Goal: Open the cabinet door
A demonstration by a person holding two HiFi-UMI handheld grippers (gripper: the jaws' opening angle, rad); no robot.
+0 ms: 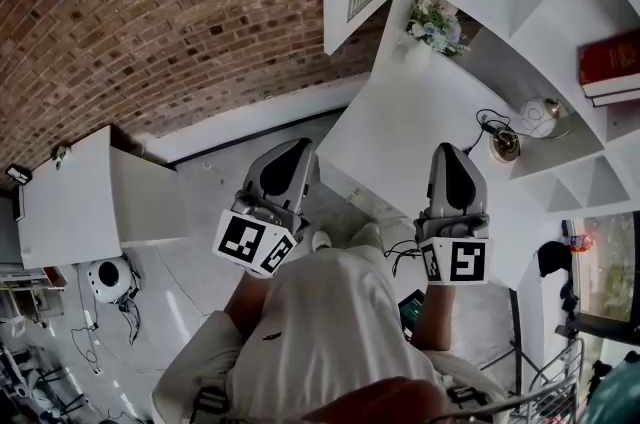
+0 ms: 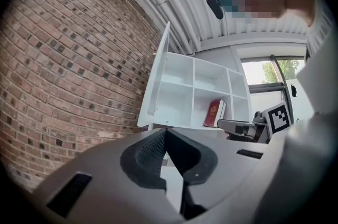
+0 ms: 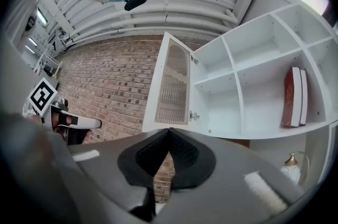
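Cabinet door (image 3: pixel 171 85) hangs wide open at the left side of the cabinet (image 3: pixel 248 112). Red books (image 3: pixel 294 97) sit in one compartment, cut off in head view. Left claw (image 2: pixel 165 130) and right claw (image 3: pixel 169 130) are both clenched, empty.

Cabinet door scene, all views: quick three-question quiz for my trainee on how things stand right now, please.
1. True or false: the cabinet door stands swung open.
2. What stands upright inside the cabinet? A) red book B) kettle C) mug
3. Fill in: the right gripper has its jaws ____, with nothing between them.
Key: 1 true; 2 A; 3 shut.
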